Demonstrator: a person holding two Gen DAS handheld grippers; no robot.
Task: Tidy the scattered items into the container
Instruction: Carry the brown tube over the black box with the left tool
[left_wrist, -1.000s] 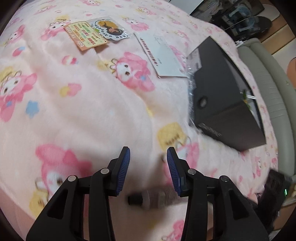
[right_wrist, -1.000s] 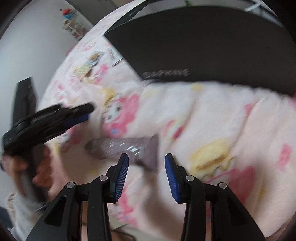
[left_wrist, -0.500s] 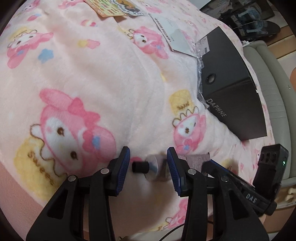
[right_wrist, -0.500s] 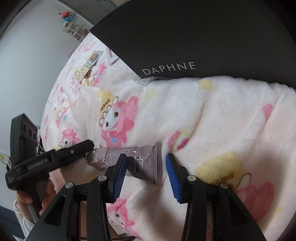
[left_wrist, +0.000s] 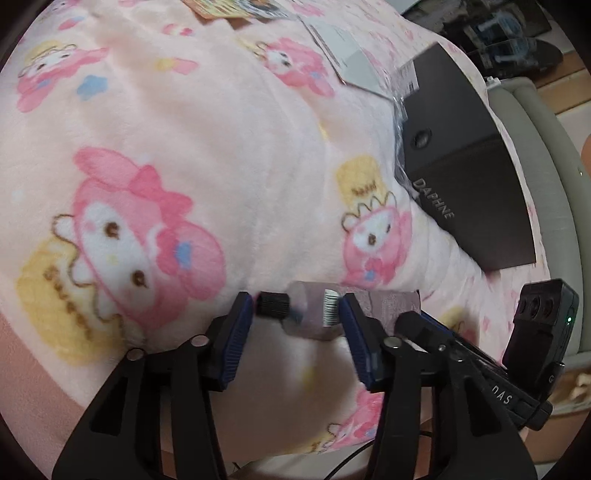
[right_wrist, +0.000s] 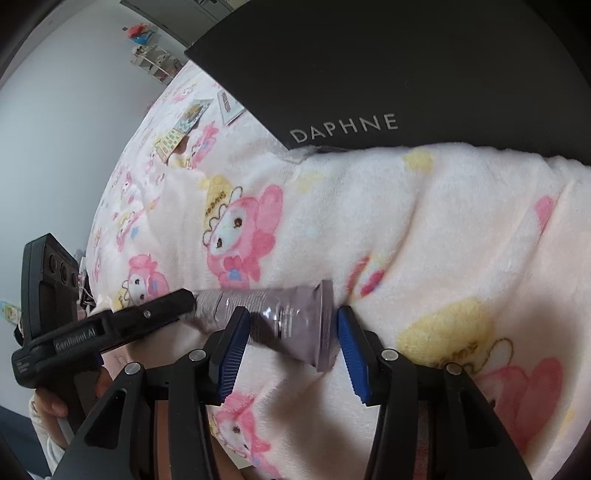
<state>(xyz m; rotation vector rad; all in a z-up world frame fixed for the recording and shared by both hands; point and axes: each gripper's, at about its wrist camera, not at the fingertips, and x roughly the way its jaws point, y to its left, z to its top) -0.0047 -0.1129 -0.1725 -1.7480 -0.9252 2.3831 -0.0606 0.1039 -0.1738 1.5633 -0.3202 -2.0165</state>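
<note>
A soft purple tube (right_wrist: 280, 317) lies on its side on the pink cartoon blanket (left_wrist: 207, 147) that covers the bed, near the bed's front edge. It has a small black cap (left_wrist: 272, 305) at one end and a flat, pressed seam (right_wrist: 325, 325) at the other. The left tongs (left_wrist: 297, 332) are spread apart around the cap end, and the right tongs (right_wrist: 291, 336) are spread apart around the seam end. Neither pair is squeezing the tube; there is a gap beside each blue pad. The tube looks light and squishy, with shiny plastic skin that may slip. If it is pinched hard in the middle, it would likely dent and bend, and the cream inside would push toward the cap. The best places to hold look like the firm shoulder just behind the cap, or the stiff flat seam. The blanket is fluffy and sinks, so the pads may catch some fuzz when they close low. The black box (right_wrist: 369, 66) with silver letters sits further up the bed, well apart from the tube, and looks like the container. Its top cannot be seen from here. Some paper cards (left_wrist: 343, 55) and a colourful packet (left_wrist: 236, 7) lie on the blanket beyond the box.
</note>
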